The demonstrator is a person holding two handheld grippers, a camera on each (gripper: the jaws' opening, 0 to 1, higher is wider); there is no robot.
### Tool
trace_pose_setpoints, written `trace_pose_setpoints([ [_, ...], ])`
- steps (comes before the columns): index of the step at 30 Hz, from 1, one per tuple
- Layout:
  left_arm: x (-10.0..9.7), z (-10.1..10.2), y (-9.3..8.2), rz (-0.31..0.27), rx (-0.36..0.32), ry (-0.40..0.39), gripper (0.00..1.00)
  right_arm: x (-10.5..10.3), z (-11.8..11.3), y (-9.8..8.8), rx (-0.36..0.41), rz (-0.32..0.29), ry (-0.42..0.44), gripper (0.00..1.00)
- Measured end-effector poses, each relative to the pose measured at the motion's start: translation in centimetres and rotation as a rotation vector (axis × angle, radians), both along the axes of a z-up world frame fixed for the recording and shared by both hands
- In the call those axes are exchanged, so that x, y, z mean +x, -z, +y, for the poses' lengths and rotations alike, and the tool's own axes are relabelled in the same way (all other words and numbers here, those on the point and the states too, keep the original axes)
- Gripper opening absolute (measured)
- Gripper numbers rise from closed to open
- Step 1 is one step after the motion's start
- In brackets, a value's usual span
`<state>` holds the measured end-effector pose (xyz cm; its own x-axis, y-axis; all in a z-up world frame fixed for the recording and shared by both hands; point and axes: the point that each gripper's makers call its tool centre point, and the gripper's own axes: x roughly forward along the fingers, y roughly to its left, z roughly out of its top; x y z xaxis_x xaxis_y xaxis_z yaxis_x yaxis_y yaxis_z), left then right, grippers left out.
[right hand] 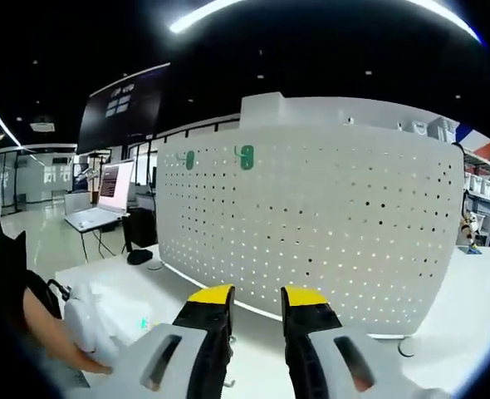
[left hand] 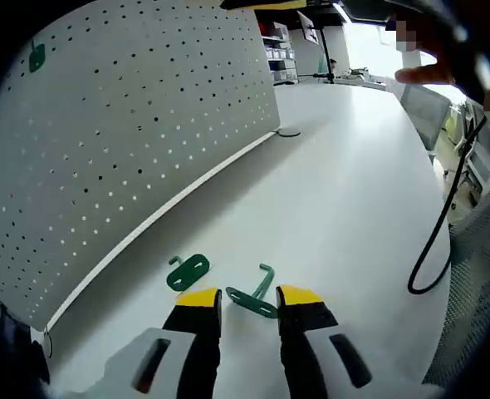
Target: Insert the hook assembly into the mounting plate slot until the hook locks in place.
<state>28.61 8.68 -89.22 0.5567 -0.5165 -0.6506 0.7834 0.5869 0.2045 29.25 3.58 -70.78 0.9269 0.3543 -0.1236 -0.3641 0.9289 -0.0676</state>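
- Left gripper (left hand: pixel 249 301): jaws apart w/ yellow tips, nothing between them; green hook (left hand: pixel 256 295) lies on the white surface (left hand: pixel 345 191) just ahead, partly cut off by the right jaw.
- Green mounting plate (left hand: pixel 188 272): flat, oval w/ slots, on the surface just left of the hook, near the pegboard (left hand: pixel 137 141) base.
- Pegboard: white perforated panel, upright; small green piece (left hand: pixel 36 57) at its top left, shape hard to tell.
- Black cable (left hand: pixel 441 233) at right.
- Right gripper (right hand: pixel 257 301): jaws apart, empty, facing the pegboard; 2 green pieces (right hand: pixel 246 157) up top.
- Screen text unreadable.
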Motion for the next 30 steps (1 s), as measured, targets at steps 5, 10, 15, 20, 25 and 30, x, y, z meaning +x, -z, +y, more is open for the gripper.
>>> trace_pose_setpoints([
  [5, 0.7, 1.8, 0.0, 0.003, -0.012, -0.045, 0.24, 0.1, 0.2, 0.0, -0.001, 0.003, -0.004, 0.2],
  [10, 0.8, 1.6, -0.4, -0.005, -0.032, -0.044, 0.21, 0.1, 0.3, 0.3, -0.008, 0.009, -0.006, 0.2],
  [15, 0.9, 0.6, -0.6, -0.027, -0.036, -0.016, 0.15, 0.1, 0.2, 0.5, -0.013, 0.015, -0.002, 0.2],
  [20, 1.1, 0.7, -0.5, -0.024, -0.027, -0.015, 0.1, 0.2, 0.0, 0.5, -0.013, 0.015, 0.004, 0.2],
  [25, 1.4, 1.1, -0.1, -0.025, 0.0, -0.01, 0.03, 0.2, 0.1, 0.5, -0.017, 0.013, 0.003, 0.2],
  [30, 1.5, 1.4, -0.1, -0.011, -0.006, -0.014, 0.01, 0.2, 0.0, 0.6, -0.019, 0.014, 0.003, 0.2],
])
